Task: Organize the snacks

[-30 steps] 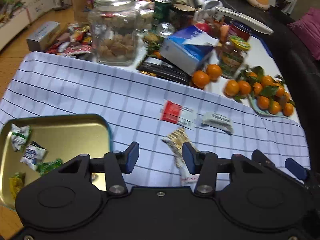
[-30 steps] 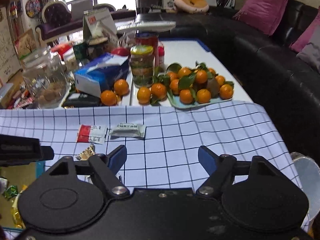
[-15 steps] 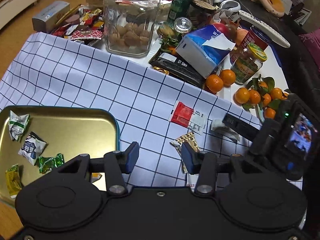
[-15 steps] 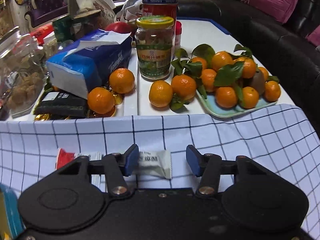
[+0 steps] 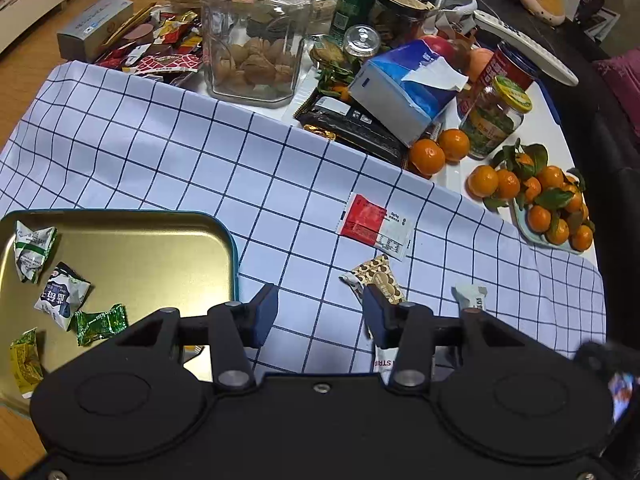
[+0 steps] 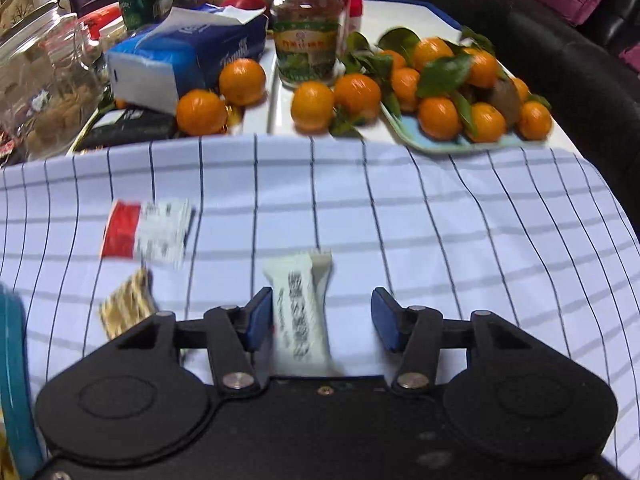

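In the left wrist view, a gold tray (image 5: pixel 160 248) with a teal rim holds several wrapped snacks (image 5: pixel 60 296) at the lower left. My left gripper (image 5: pixel 316 312) hovers open over the checked cloth with nothing between its fingers. A brown dotted snack (image 5: pixel 378 278) lies just beyond its right finger. A red-and-white packet (image 5: pixel 374 226) lies farther out. In the right wrist view, my right gripper (image 6: pixel 320 318) is open and low over a white snack bar (image 6: pixel 300 312). The bar lies between the jaws, near the left pad and clear of the right one.
Beyond the cloth stand a glass jar (image 5: pixel 256 32), a blue tissue box (image 5: pixel 404 92), a green-labelled jar (image 6: pixel 308 36) and a plate of tangerines (image 6: pixel 460 112). Loose tangerines (image 6: pixel 200 112) lie at the cloth's far edge. A black sofa (image 6: pixel 580 60) borders the right.
My right gripper dropped toward the cloth and narrowed its jaws, and the white snack bar now lies between them. My left gripper tilted down a little, then held still.
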The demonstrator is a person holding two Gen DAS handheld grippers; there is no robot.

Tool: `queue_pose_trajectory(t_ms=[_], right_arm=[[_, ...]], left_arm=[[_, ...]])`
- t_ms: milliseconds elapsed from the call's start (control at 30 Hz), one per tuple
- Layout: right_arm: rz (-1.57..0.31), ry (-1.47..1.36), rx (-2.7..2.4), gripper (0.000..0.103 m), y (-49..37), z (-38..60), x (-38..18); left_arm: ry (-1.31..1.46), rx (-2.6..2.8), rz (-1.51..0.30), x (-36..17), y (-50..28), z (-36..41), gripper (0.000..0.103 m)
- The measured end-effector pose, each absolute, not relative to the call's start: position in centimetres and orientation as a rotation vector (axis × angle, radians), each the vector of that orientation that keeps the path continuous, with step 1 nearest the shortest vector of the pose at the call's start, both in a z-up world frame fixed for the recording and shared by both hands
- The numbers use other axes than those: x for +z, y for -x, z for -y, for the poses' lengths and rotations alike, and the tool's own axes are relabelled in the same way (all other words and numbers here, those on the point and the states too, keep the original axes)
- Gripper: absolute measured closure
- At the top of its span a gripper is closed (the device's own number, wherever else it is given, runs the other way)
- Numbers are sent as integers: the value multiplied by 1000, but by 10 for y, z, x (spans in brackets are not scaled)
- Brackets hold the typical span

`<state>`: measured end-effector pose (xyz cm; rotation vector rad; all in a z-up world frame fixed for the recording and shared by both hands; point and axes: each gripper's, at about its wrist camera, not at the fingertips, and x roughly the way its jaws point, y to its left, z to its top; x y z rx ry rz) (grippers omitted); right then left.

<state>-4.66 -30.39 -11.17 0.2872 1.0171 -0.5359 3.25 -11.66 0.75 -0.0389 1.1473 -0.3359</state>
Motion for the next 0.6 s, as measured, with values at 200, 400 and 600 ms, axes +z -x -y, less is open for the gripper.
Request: queue_pose_trajectory(t_ms=[200, 400, 600], right_arm=[[-1025, -328, -572, 49, 91, 307, -98], [-874, -416, -483, 50, 48, 307, -72], [-852, -415, -377, 62, -31, 284, -82]], left_arm=[[103, -297, -1151, 8, -31, 111, 49], [162, -172, -1138, 8, -39, 96, 49], [225, -95, -1130, 9, -49, 80, 49]])
